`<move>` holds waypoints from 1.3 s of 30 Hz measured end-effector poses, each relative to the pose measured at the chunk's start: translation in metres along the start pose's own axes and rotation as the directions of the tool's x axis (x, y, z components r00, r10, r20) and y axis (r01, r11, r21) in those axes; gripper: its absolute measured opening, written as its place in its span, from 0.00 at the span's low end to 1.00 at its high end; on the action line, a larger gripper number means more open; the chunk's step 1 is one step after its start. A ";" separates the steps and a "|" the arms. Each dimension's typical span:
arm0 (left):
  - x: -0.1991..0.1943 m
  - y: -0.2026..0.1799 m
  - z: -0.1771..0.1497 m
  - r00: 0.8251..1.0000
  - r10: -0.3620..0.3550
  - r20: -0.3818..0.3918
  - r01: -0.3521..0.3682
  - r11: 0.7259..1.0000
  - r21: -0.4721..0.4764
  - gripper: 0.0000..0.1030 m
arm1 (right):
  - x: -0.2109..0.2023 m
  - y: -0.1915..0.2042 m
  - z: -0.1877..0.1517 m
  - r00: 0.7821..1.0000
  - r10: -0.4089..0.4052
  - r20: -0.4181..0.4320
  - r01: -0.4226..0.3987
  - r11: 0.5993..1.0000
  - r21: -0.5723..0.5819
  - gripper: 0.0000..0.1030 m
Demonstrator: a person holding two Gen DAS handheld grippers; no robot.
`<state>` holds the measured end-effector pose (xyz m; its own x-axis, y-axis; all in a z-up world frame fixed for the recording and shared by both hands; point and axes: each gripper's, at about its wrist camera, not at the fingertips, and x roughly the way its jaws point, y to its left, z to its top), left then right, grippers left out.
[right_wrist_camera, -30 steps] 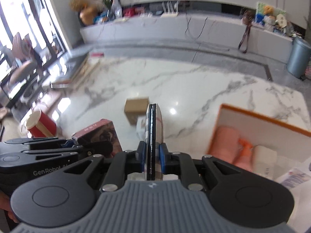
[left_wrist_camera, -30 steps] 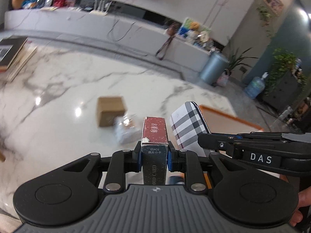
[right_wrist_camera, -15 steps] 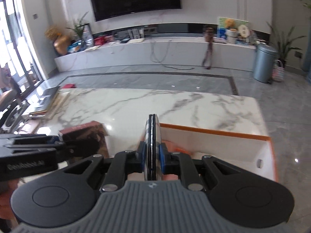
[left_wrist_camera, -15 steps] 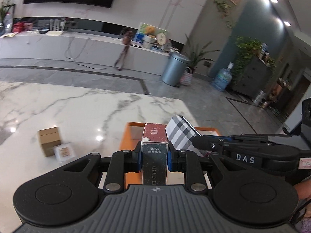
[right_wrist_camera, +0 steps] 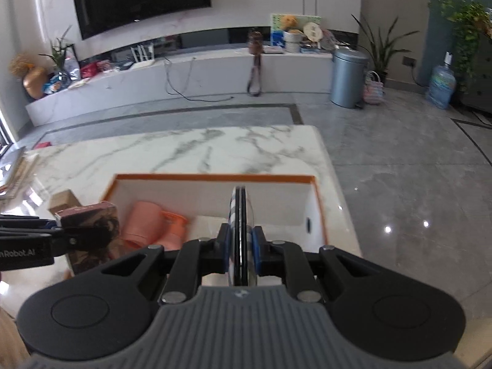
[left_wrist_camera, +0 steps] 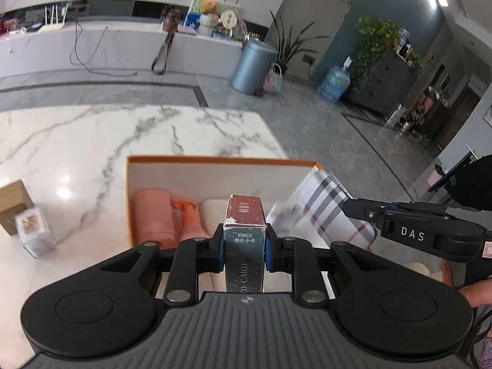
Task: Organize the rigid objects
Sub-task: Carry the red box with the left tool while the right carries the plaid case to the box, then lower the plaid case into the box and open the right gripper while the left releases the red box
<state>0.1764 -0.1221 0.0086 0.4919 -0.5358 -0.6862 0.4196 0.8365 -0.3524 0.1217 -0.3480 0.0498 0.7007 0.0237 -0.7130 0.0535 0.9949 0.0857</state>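
1. The left claw [left_wrist_camera: 244, 247] pinches a small card box [left_wrist_camera: 245, 236] by its long sides, so the box stands on end and its short face leads the way down.
2. The right claw [right_wrist_camera: 241, 247] is pressed together on a flat plaid case [right_wrist_camera: 240, 230], held edge-on; from the left camera its checked face [left_wrist_camera: 326, 206] shows broad and tilted, which likely suits slipping it in upright along a wall.
3. Both loads hang above the near edge of the orange-rimmed box [left_wrist_camera: 215, 161], which sits at the worktop's right end. The card box hangs over the middle and the case toward the right wall.
4. Inside, a pink cup [left_wrist_camera: 152, 212] and a pink bottle with an orange cap [left_wrist_camera: 189, 218] lie against the left wall, with a cream item [left_wrist_camera: 213, 212] beside them. The right part looks free, so that side seems the sensible landing place.
5. A brown carton [left_wrist_camera: 12, 203] and a small clear packet [left_wrist_camera: 33, 230] wait on the marble worktop [left_wrist_camera: 92, 141] left of the box, well apart from both claws and not yet sorted.
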 end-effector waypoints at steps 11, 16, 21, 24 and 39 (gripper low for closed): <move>0.041 -0.001 -0.004 0.997 -0.009 -0.080 0.009 1.000 -0.004 0.25 | 0.045 -0.014 -0.008 0.998 0.023 -0.064 -0.020 0.999 0.048 0.12; 0.051 0.003 -0.003 0.996 -0.009 -0.093 0.007 1.000 -0.012 0.25 | 0.066 -0.010 -0.004 0.996 0.054 -0.076 -0.049 0.997 0.066 0.12; 0.052 0.008 -0.001 0.995 0.010 -0.096 -0.013 1.000 -0.026 0.25 | 0.076 0.001 0.000 0.996 0.053 -0.068 -0.052 0.998 0.022 0.12; 0.055 0.010 0.002 0.996 0.016 -0.091 -0.019 0.999 -0.034 0.25 | 0.079 -0.003 0.000 0.996 0.038 -0.079 -0.035 0.999 0.033 0.12; 0.100 0.002 0.024 0.995 0.053 -0.087 -0.056 0.998 -0.036 0.25 | 0.073 -0.019 -0.003 0.998 0.000 -0.061 0.003 0.999 0.044 0.11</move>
<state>0.2447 -0.1765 -0.0456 0.4449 -0.4789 -0.7568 0.3636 0.8688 -0.3360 0.1702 -0.3651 -0.0060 0.6561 0.0297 -0.7541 0.0864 0.9897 0.1141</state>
